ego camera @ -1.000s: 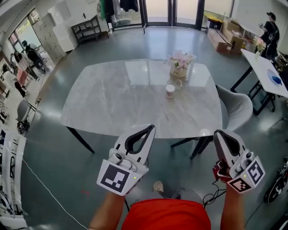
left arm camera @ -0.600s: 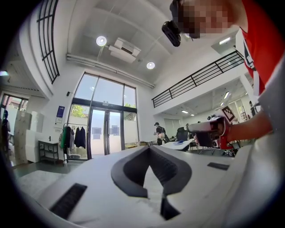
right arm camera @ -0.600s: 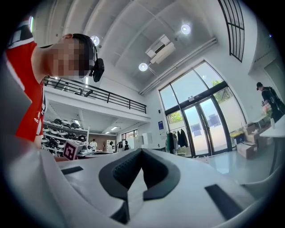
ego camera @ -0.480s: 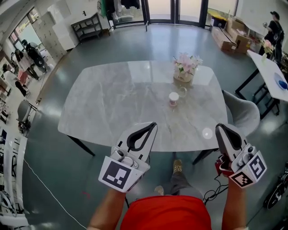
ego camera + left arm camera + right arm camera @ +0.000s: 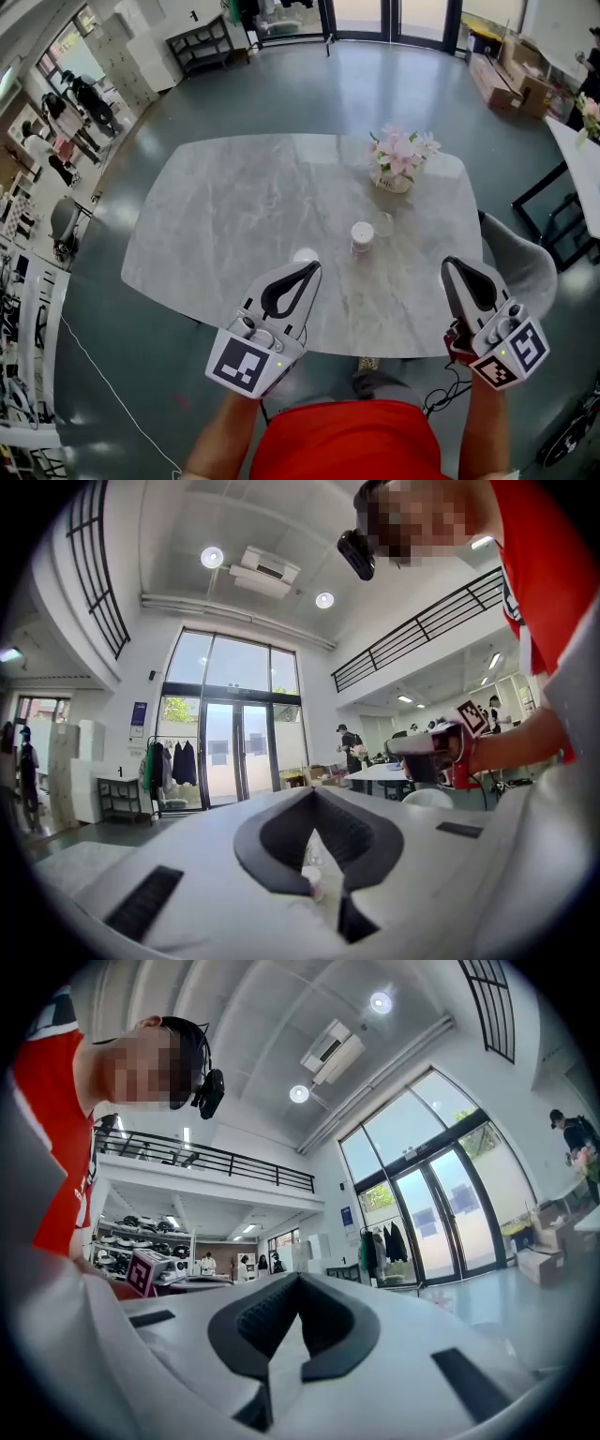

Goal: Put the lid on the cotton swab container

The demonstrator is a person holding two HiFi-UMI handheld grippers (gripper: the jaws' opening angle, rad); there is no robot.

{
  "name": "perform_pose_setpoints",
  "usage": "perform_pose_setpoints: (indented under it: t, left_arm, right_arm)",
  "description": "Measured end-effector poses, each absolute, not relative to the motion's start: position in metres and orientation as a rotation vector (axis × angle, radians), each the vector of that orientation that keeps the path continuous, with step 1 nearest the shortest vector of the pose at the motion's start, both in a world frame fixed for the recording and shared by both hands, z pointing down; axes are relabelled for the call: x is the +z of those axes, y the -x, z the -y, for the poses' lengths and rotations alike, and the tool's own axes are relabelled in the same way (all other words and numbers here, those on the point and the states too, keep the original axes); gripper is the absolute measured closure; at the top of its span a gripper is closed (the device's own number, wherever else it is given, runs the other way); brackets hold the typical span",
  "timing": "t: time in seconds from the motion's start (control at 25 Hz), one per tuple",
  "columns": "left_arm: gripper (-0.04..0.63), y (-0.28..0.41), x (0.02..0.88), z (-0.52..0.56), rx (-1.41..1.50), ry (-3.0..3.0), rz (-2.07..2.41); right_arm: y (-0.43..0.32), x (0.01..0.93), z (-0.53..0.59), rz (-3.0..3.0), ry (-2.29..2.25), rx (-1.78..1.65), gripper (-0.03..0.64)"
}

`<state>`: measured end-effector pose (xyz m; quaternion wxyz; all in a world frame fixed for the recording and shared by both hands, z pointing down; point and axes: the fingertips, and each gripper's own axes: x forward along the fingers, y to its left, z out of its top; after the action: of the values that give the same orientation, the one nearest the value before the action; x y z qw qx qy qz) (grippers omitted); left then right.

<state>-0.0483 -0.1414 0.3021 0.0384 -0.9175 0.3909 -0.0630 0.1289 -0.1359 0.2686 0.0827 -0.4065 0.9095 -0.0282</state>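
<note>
The cotton swab container (image 5: 362, 236), a small white-and-pink tub, stands on the grey marble table (image 5: 234, 216), right of centre. Beside it, toward the flowers, lies a clear round piece (image 5: 384, 223), possibly the lid; it is too small to tell. My left gripper (image 5: 314, 267) hovers over the table's near edge, shut and empty, short of the container. My right gripper (image 5: 448, 265) is also shut and empty, near the table's right front corner. In the left gripper view the container (image 5: 312, 878) shows through the loop behind the shut left gripper (image 5: 314, 794). The right gripper (image 5: 298, 1279) points up into the room.
A pot of pink flowers (image 5: 401, 161) stands behind the container. A grey chair (image 5: 525, 267) sits at the table's right side. Cardboard boxes (image 5: 516, 80) lie at the far right, people stand at the far left (image 5: 75, 103), and a shelf (image 5: 202, 42) is at the back.
The table and container have come closer and lower in the head view. Both grippers now reach over the table's near edge. Neither gripper's jaws have moved.
</note>
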Motion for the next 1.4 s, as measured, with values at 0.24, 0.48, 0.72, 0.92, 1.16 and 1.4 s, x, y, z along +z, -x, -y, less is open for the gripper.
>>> perform_pose_setpoints:
  t: [0.24, 0.48, 0.72, 0.92, 1.16, 1.4]
  left_arm:
    - [0.586, 0.035, 0.323, 0.187, -0.276, 2.799, -1.26]
    - [0.58, 0.024, 0.351, 0.216, -0.318, 2.857, -1.263]
    - [0.417, 0.013, 0.393, 0.239, -0.451, 2.89, -1.111]
    - [0.329, 0.002, 0.439, 0.252, -0.634, 2.933, -0.979]
    - [0.272, -0.013, 0.498, 0.266, -0.834, 2.994, -0.866]
    - [0.239, -0.021, 0.541, 0.284, -0.964, 3.023, -0.854]
  right_arm:
    - [-0.136, 0.286, 0.186, -2.783, 1.141, -0.126, 0.62]
    - [-0.137, 0.308, 0.224, -2.83, 1.15, -0.191, 0.62]
    - [-0.133, 0.349, 0.247, -2.871, 1.217, -0.33, 0.58]
    - [-0.129, 0.381, 0.258, -2.919, 1.233, -0.463, 0.534]
    - [-0.114, 0.418, 0.266, -3.036, 1.163, -0.618, 0.405]
    - [-0.099, 0.454, 0.275, -3.123, 1.094, -0.77, 0.387]
